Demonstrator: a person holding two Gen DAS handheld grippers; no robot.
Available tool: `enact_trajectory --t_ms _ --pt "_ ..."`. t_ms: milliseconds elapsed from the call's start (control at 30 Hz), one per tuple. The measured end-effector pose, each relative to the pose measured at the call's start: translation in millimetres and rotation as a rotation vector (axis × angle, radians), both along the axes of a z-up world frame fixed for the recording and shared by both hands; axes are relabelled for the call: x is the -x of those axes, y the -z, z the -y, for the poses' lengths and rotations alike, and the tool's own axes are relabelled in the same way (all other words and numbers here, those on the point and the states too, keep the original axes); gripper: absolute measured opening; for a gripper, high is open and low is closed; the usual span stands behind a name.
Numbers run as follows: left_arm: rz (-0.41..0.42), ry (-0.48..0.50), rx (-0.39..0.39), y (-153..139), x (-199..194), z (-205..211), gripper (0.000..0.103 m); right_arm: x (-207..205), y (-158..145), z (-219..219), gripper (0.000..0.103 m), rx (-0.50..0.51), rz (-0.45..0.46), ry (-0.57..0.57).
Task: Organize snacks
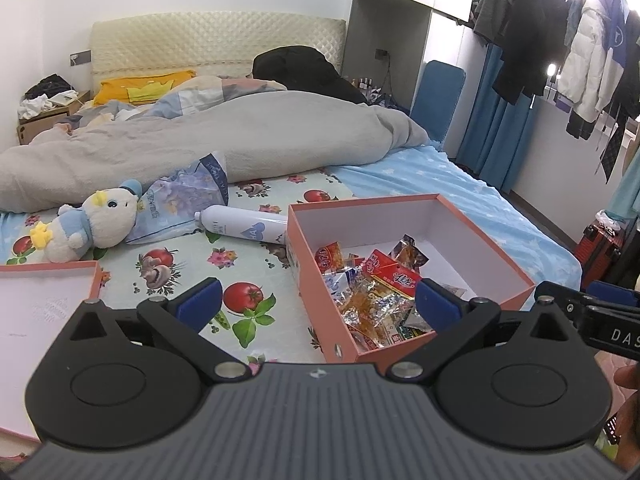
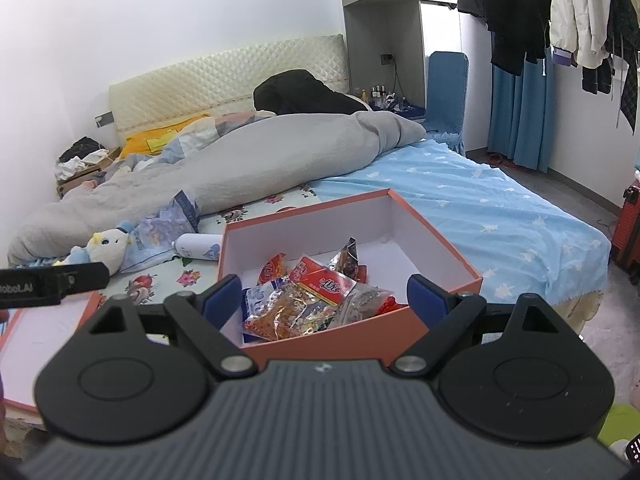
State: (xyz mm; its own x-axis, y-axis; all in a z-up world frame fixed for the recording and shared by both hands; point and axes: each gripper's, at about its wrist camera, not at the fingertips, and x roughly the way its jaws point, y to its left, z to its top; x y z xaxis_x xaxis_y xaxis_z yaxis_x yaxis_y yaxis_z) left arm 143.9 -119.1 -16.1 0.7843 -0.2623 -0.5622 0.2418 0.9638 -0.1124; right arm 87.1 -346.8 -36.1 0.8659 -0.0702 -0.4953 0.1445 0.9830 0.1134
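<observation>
- The left tongs (image 1: 316,302) stand wide open at the bottom of the left wrist view, blue pads far apart, holding nothing.
- The right tongs (image 2: 324,300) are likewise spread wide at the bottom of the right wrist view, with nothing gripped between the blue pads.
- An open orange cardboard box with a white inside (image 1: 308,248) sits on the bed, right of centre in the left view and at centre in the right view.
- A heap of shiny wrapped snack packets, red, orange, silver and blue (image 2: 312,296), lies in the near part of the box; the far half of its floor is bare.
- The box's flat orange-edged lid with a white inside (image 1: 44,308) lies at the lower left of both views, apart from the box.
- A white cylindrical bottle with blue print (image 1: 240,226) lies on its side just beyond the box's left wall.
- A white and blue plush duck with yellow tufts (image 1: 96,224) lies at the left, beside a crumpled pale blue printed bag (image 1: 180,200).
- A rumpled grey quilt (image 1: 224,136) stretches across the middle of the bed, above a flower-and-tomato patterned sheet (image 1: 248,300).
- Coats and jackets on hangers (image 1: 560,28) fill the upper right corner.
</observation>
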Motion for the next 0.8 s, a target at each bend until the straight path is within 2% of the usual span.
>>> enact_trajectory --t_ms 800 --pt "0.006 0.017 0.003 -4.1 7.0 2.2 0.103 0.3 -0.5 0.8 0.091 -0.001 0.009 0.0"
